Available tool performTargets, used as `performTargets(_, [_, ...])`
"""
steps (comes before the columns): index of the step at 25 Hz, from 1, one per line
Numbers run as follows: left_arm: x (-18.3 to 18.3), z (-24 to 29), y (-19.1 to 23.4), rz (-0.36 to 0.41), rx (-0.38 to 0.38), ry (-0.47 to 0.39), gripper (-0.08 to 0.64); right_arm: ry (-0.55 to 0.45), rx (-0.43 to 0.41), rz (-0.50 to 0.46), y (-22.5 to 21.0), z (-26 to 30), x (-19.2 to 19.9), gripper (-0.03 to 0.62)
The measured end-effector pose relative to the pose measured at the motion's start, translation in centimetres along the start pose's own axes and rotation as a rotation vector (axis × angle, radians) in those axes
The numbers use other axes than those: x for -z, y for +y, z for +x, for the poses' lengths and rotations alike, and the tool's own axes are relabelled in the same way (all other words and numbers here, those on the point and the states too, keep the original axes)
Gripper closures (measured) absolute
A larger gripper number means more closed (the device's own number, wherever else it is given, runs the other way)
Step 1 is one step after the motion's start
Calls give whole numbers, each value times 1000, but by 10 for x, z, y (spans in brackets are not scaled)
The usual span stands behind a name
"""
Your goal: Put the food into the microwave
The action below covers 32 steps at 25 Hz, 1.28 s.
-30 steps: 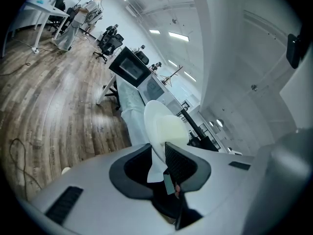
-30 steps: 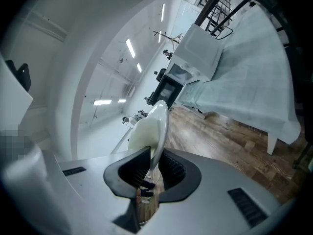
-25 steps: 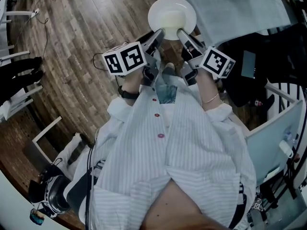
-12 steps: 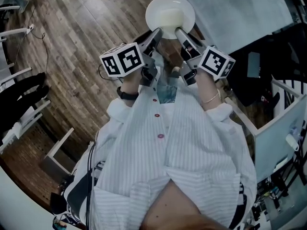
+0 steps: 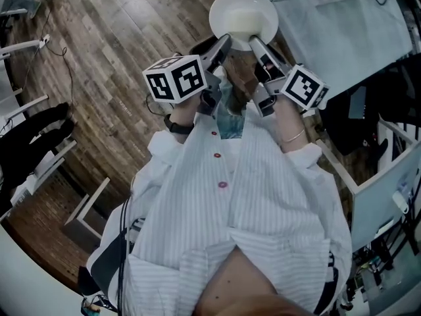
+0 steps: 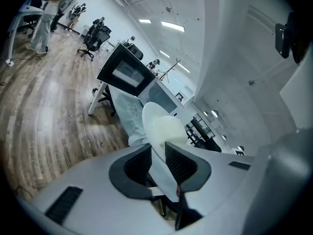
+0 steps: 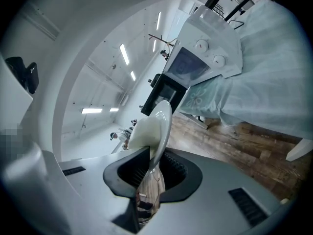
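Note:
A white bowl [image 5: 243, 15] with pale food in it is held over the wooden floor, one gripper on each side of its near rim. My left gripper [image 5: 223, 42] is shut on the rim's left part, and the rim runs between its pads in the left gripper view [image 6: 157, 156]. My right gripper [image 5: 256, 43] grips the right part. Its jaws are opening slightly, with the bowl's edge [image 7: 155, 124] still between them [image 7: 151, 166]. The microwave [image 6: 124, 73] stands ahead on a cloth-covered table, and it also appears in the right gripper view [image 7: 198, 62].
A table under a pale cloth [image 5: 342, 25] lies just right of the bowl. A white table leg [image 5: 342, 176] and dark gear [image 5: 358, 110] are at the right. Chairs and white frames [image 5: 26, 143] stand at the left on the wooden floor [image 5: 112, 38].
Both grippers and the bowl have shifted a little to the right in the head view as the person walks. The cloth-covered table has come closer to the bowl.

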<state>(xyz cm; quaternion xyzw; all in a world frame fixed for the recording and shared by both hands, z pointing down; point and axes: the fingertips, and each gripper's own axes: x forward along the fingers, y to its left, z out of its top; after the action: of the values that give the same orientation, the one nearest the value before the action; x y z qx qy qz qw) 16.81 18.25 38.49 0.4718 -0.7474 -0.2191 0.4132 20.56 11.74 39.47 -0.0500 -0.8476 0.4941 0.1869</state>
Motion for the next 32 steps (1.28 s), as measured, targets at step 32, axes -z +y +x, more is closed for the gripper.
performTargets(32, [-139, 65, 95, 20, 35, 26, 479, -13, 5, 32, -8, 164, -74, 525])
